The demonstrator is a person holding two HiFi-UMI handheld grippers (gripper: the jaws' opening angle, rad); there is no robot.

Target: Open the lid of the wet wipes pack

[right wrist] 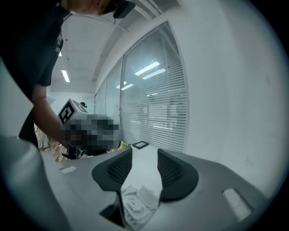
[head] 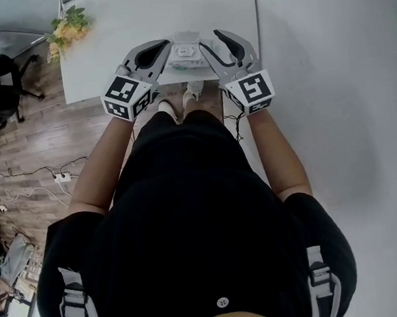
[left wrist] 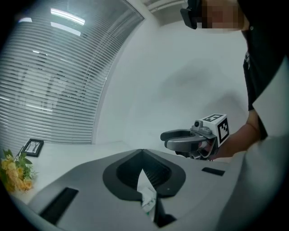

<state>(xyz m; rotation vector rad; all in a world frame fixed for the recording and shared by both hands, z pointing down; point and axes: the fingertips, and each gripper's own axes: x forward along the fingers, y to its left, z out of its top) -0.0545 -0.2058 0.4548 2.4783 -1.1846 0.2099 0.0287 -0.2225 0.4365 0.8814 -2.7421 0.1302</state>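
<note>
Wet wipes pack [head: 186,55]: soft white film pouch with a rigid flip lid on the top face.
Loc: near edge of white table [head: 132,26], spanned btwn both grippers; resting or lifted clear, can't tell.
Left gripper [head: 160,51]: jaws together, pinching the thin end seam of the pack; film crumples in the nip.
Right gripper [head: 214,43]: jaws apart; pack's other end shows low in the gap, pads not seen pressing on it.
Lid [right wrist: 134,204]: small rounded-rect. plastic w/ tab, faces up; shut or part-open, not clear.
Weight (est.): light; a one-end pinch is prob. enough to carry it.
Stiffness (est.): body limp, sags & folds if held by one end; lid is the only stiff part.
Surface (est.): glossy film, likely slick; seam gives the best bite.
Fragility (est.): low, but a hard squeeze could burst the seal or push wipes out.
Hold pts (est.): use seam pinch as anchor; take lid at front tab edge w/ one jaw tip under it and lever up, no pulling on film.
</note>
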